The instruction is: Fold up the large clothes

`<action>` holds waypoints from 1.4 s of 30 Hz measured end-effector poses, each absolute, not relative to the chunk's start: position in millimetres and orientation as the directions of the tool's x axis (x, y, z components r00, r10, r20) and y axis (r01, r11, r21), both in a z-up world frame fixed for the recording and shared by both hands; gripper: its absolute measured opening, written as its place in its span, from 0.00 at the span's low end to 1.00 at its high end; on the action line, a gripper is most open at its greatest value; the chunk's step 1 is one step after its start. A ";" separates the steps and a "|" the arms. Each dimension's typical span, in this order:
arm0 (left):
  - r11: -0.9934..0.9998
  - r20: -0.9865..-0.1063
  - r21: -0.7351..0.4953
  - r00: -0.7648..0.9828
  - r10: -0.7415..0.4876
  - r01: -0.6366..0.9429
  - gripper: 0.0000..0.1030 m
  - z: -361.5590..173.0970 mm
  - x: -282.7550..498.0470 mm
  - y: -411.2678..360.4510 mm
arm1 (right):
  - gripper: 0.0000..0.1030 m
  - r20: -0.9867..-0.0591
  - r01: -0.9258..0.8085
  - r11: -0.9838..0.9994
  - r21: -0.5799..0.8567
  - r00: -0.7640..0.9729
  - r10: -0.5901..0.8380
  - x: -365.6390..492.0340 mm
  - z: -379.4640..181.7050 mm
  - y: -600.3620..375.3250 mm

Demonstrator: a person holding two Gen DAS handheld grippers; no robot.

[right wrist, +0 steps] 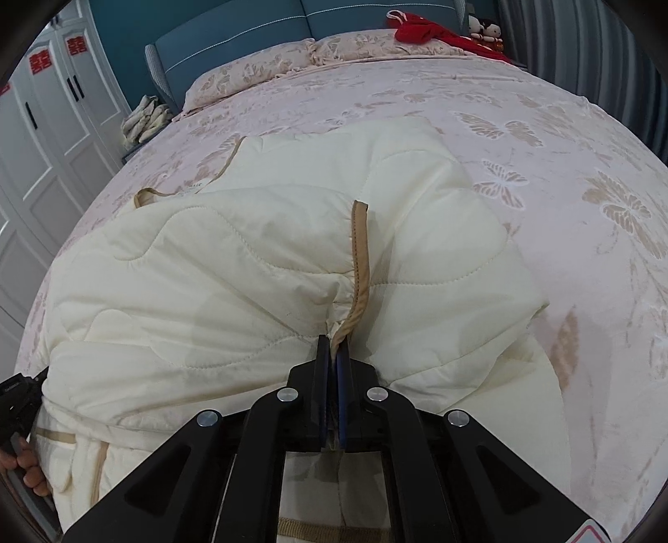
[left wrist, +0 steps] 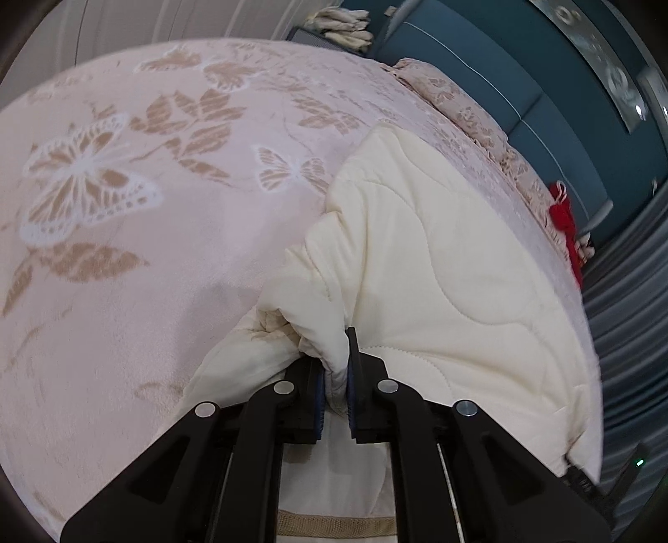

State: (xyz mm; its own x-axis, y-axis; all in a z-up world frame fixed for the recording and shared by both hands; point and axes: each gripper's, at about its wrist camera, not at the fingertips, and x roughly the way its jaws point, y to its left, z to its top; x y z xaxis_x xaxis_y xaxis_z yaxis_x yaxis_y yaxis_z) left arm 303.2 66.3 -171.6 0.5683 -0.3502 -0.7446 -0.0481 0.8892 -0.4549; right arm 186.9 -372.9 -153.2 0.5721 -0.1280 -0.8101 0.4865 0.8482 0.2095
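Note:
A large cream quilted garment (right wrist: pixel 259 267) with tan trim (right wrist: pixel 360 259) lies bunched on the pink bed; it also shows in the left wrist view (left wrist: pixel 451 267). My left gripper (left wrist: pixel 334 371) is shut on a bunched fold of the cream fabric near the bed's front edge. My right gripper (right wrist: pixel 334 355) is shut on the garment's tan-trimmed edge, pulling it taut. The left gripper and the hand holding it show at the right wrist view's lower left edge (right wrist: pixel 16 401), against the garment's left side.
The bed has a pink bedspread (left wrist: pixel 125 209) with butterfly and leaf print. Pillows (right wrist: pixel 259 67) and a blue headboard (right wrist: pixel 250 29) lie at the far end. A red cloth (right wrist: pixel 426 25) sits by the pillows. White wardrobe doors (right wrist: pixel 46 125) stand at left.

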 end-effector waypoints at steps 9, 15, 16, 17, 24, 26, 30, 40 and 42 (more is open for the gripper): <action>0.978 -0.701 -0.184 0.684 -0.203 0.102 0.47 -69.1 281.5 57.8 | 0.35 -0.766 0.491 0.847 0.203 0.618 -0.175 155.6 -65.8 -383.2; 0.974 -0.645 -0.135 0.729 -0.227 0.184 0.61 -27.1 318.0 7.0 | 0.38 -0.734 0.404 0.881 0.248 0.671 -0.101 207.1 -36.0 -364.2; 0.972 -0.671 -0.125 0.704 -0.231 0.199 0.61 -35.6 330.4 -7.7 | 0.38 -0.741 0.389 0.890 0.236 0.665 -0.094 218.1 -40.3 -358.1; 0.972 -0.690 -0.116 0.687 -0.228 0.206 0.60 -43.5 338.5 -17.2 | 0.38 -0.747 0.375 0.898 0.228 0.659 -0.086 227.4 -45.2 -352.6; 0.983 -0.797 -0.010 0.592 -0.119 0.184 0.60 -122.4 363.1 -43.6 | 0.33 -0.819 0.368 0.924 0.101 0.558 -0.133 263.7 -107.7 -340.6; 0.984 -0.798 0.000 0.593 -0.109 0.181 0.62 -136.3 362.0 -39.7 | 0.30 -0.826 0.376 0.921 0.101 0.548 -0.133 262.2 -121.4 -347.3; 0.983 -0.788 -0.007 0.603 -0.120 0.185 0.64 -151.5 361.6 -34.2 | 0.29 -0.803 0.360 0.922 0.142 0.587 -0.106 252.8 -139.8 -353.1; 0.985 -0.759 0.011 0.643 -0.105 0.174 0.68 -163.9 363.4 -37.7 | 0.30 -0.764 0.354 0.924 0.143 0.633 -0.124 248.5 -148.9 -349.9; 0.985 -0.754 0.017 0.649 -0.099 0.170 0.69 -165.6 364.1 -39.0 | 0.30 -0.756 0.354 0.925 0.139 0.641 -0.131 247.7 -150.1 -348.3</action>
State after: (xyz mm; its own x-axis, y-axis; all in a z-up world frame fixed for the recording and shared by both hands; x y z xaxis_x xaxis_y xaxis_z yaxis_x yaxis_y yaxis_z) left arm 364.1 -39.0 -165.6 0.6491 -0.0986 -0.7542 0.1695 0.9854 0.0171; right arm 247.7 -348.3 -150.1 0.6409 -0.1314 -0.7563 0.3537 0.9250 0.1390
